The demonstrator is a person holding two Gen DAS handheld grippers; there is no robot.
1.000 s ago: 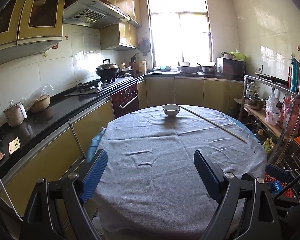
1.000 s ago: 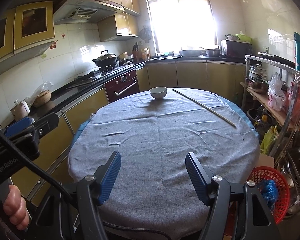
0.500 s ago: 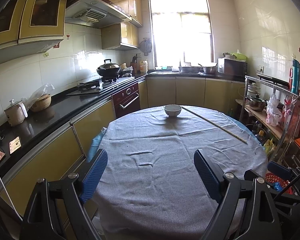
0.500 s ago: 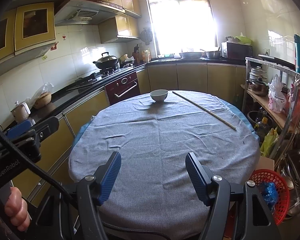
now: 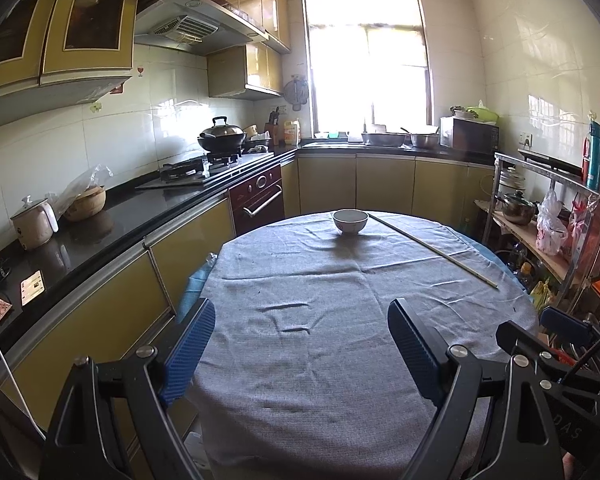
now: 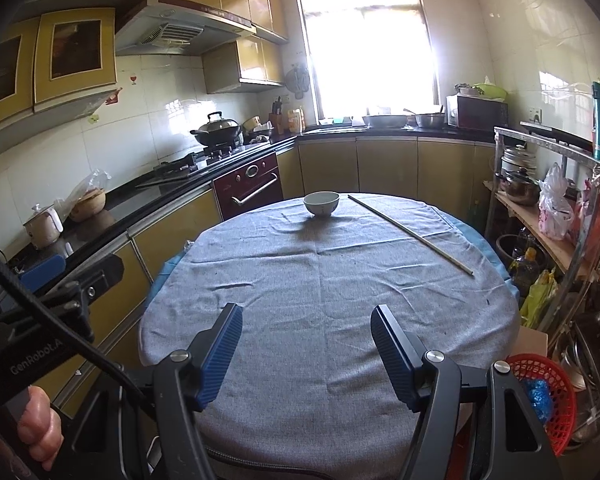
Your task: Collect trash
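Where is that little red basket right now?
In the right wrist view the red basket sits low at the right, beside the cloth-covered table and the metal shelf rack, with something blue inside.

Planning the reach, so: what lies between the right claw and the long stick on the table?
Nothing visible. The right claw, open and empty, is over the near edge of the table; only bare grey cloth runs to the stick. The bowl stands off to the stick's left, apart from it.

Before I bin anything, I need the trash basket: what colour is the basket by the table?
Red, with something blue inside: basket, best seen in the right wrist view.
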